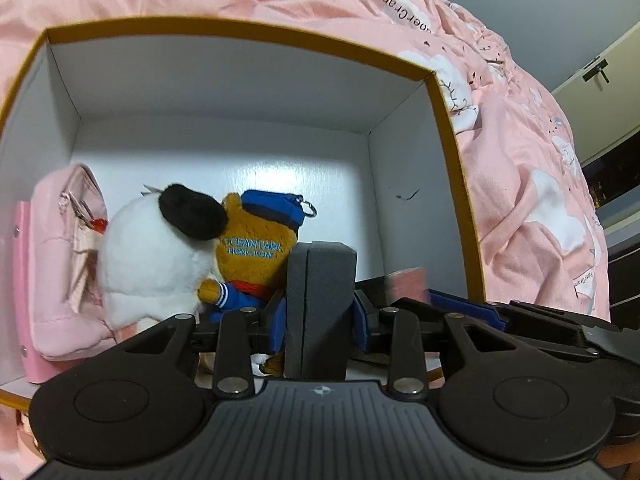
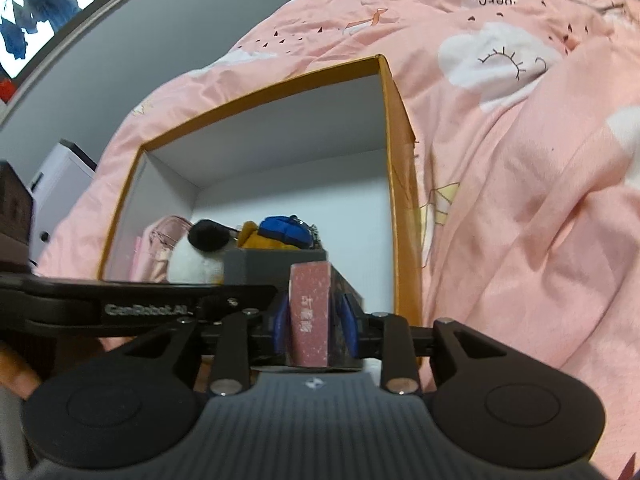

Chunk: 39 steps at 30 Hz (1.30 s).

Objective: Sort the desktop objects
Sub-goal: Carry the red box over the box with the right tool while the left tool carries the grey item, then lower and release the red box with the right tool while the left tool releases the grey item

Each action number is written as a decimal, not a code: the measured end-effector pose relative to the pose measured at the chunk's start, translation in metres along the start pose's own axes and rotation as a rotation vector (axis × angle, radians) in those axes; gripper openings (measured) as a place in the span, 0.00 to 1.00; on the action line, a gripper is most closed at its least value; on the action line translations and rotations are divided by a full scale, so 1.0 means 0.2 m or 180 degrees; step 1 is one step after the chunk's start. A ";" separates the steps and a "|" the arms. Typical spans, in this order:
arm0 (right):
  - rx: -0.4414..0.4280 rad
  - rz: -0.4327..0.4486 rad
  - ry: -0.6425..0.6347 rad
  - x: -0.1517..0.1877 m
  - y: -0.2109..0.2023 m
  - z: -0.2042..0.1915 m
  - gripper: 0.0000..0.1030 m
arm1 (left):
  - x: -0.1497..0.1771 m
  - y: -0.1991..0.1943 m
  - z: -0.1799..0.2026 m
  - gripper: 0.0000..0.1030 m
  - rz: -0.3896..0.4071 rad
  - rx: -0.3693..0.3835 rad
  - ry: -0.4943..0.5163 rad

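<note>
A: Left gripper (image 1: 320, 300): you hold the dark grey block (image 1: 322, 280) clamped, low inside the orange-rimmed box (image 1: 240, 30). Right gripper (image 2: 316, 320): you grasp the pink carton (image 2: 310, 312) at the box's near edge.

B: Already in the box: pink pouch (image 1: 64, 264), white plush (image 1: 148, 256), brown bear (image 1: 252, 248). Left: both held items. The plush toys crowd your left side; the right floor is bare. The box sits on a pink bedspread (image 2: 520, 200).

A pink quilt (image 2: 520, 200) with white clouds covers the bed. A grey wall (image 2: 168, 32) stands behind, with a dark-framed picture (image 2: 44, 4) hanging at upper left.
</note>
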State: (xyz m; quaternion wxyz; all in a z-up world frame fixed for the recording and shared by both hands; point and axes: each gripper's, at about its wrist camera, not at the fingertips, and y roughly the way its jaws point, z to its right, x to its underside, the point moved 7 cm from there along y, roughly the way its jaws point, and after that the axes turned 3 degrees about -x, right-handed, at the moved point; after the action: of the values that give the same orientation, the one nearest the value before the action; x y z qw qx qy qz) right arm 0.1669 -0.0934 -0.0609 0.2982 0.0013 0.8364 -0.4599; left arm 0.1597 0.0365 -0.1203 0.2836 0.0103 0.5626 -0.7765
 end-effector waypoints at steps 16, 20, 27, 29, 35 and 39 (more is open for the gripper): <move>-0.0063 0.0132 -0.0216 -0.02 -0.11 0.00 0.22 | 0.05 -0.05 -0.04 0.35 0.0009 0.0309 -0.0094; 0.0127 -0.0003 -0.0782 0.00 -0.11 -0.04 0.17 | 0.08 -0.01 -0.04 0.29 -0.0078 0.0375 -0.0203; 0.0418 -0.0652 -0.2575 -0.01 -0.02 -0.17 0.14 | 0.08 -0.02 -0.04 0.28 0.0007 0.0441 -0.0282; 0.0372 -0.0941 -0.2840 -0.03 0.03 -0.16 0.12 | 0.08 -0.02 -0.06 0.28 0.0022 0.0414 -0.0310; 0.0367 -0.1753 -0.3461 -0.04 0.19 -0.16 0.08 | 0.06 -0.02 -0.08 0.27 0.0007 0.0432 -0.0377; 0.0350 -0.1998 -0.3810 -0.02 0.26 -0.18 0.08 | 0.06 0.01 -0.09 0.26 -0.0021 0.0446 -0.0408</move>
State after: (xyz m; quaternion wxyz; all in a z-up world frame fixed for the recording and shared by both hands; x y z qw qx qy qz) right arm 0.1667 -0.0353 -0.0839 0.5617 -0.4812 0.4633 -0.4881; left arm 0.1449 0.0463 -0.1324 0.3151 -0.0214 0.4877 -0.8139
